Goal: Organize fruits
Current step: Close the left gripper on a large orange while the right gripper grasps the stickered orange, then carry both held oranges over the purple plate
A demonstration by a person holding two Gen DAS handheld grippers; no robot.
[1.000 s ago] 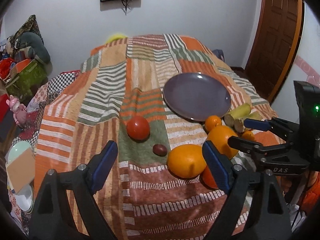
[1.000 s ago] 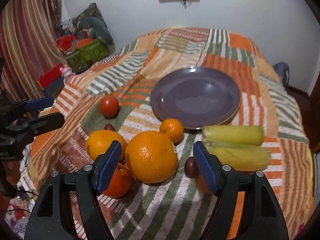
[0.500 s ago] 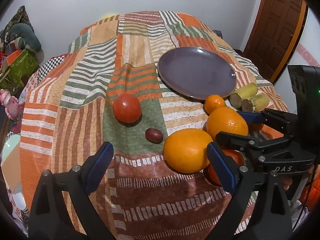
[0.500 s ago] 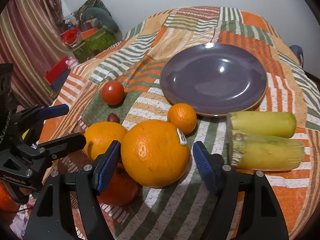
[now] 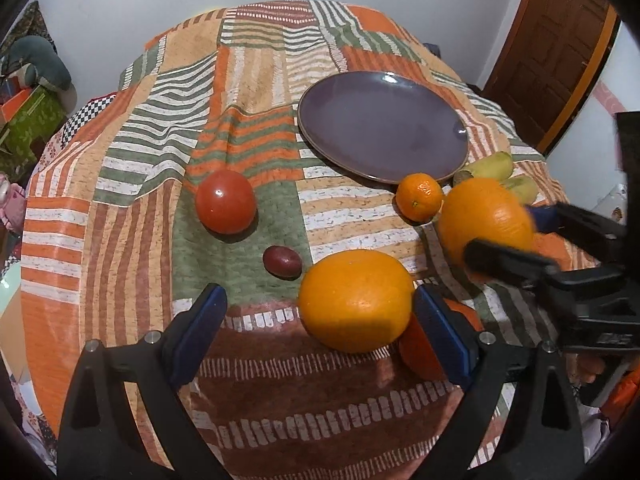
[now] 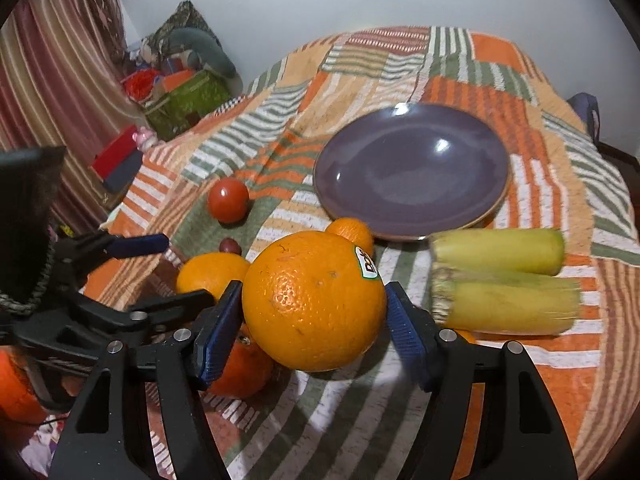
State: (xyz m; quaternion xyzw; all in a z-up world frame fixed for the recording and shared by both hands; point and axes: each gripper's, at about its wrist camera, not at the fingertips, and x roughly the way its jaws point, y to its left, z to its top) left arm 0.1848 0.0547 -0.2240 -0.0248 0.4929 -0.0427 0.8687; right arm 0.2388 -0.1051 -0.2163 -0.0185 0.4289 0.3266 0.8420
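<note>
On the striped patchwork cloth lies a purple plate [image 5: 384, 128] [image 6: 412, 172] with nothing on it. My right gripper [image 6: 312, 312] [image 5: 520, 236] is closing its jaws on a large stickered orange [image 6: 314, 300] [image 5: 486, 220], both pads against its sides. My left gripper [image 5: 320, 332] [image 6: 160, 274] is open, with a second orange [image 5: 356, 300] [image 6: 212, 274] between its fingers near the right pad. A tomato [image 5: 226, 202], a small dark red fruit [image 5: 282, 262], a mandarin [image 5: 418, 202] and a reddish-orange fruit [image 5: 420, 352] lie around them.
Two corn cobs [image 6: 500, 280] lie right of the large orange, below the plate's rim. A brown door [image 5: 560, 40] stands at the far right. A green box [image 6: 184, 100], a red box [image 6: 116, 156] and a striped curtain [image 6: 60, 80] crowd the left side past the cloth's edge.
My left gripper has sunk toward the second orange, which now sits between its fingers. The right gripper's pads have drawn in against the large orange.
</note>
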